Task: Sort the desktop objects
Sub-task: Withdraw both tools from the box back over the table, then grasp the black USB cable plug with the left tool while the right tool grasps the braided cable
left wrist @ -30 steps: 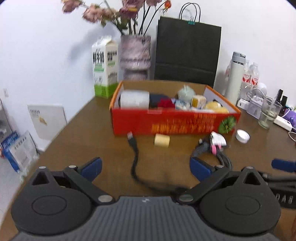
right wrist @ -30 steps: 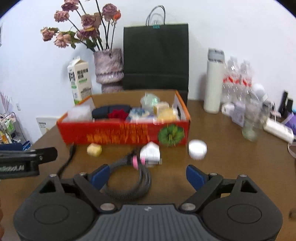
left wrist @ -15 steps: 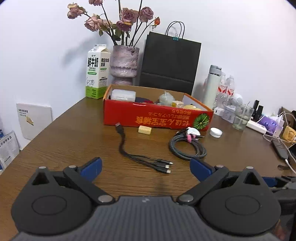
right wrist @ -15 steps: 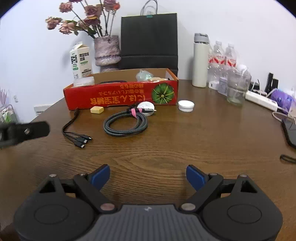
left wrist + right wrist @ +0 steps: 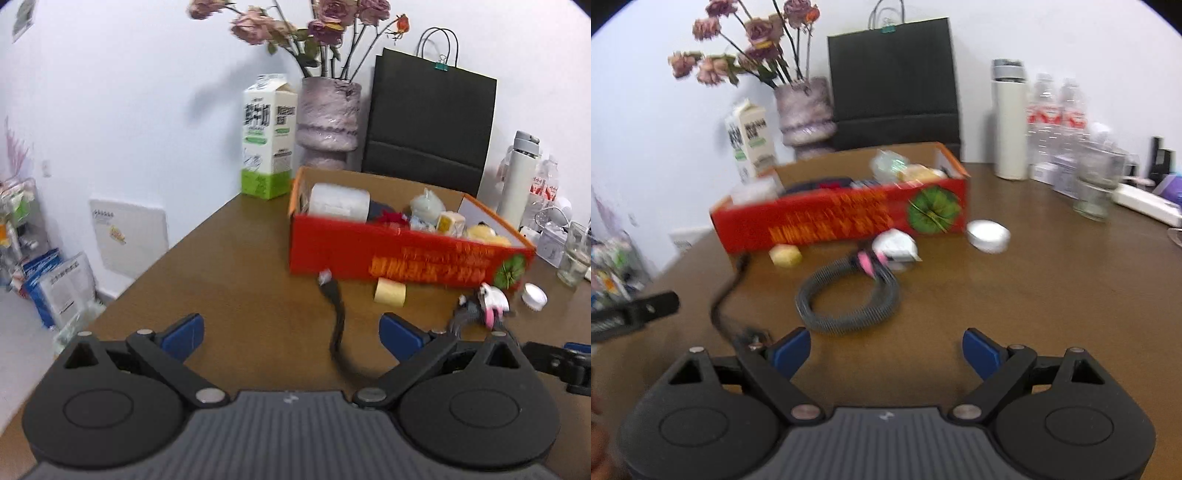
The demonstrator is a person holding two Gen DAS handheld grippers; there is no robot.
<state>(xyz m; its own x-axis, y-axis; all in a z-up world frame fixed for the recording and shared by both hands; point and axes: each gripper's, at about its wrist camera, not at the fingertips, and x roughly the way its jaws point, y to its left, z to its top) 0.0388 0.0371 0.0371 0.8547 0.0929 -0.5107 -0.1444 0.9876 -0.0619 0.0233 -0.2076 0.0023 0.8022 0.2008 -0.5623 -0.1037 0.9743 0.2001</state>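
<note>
A red cardboard box holding several small items stands on the brown table. In front of it lie a yellow block, a black multi-plug cable, a coiled grey cable with a pink tie and white charger, and a white round lid. My left gripper is open just short of the black cable. My right gripper is open, its fingers just short of the grey coil. Neither holds anything.
Behind the box stand a milk carton, a vase of dried roses and a black paper bag. At the right are a white flask, water bottles, a glass and a power strip. The table's left edge drops to floor clutter.
Half a second ago both grippers stood farther back from the box; both have now come in closer to the cables. The jaws kept their width.
</note>
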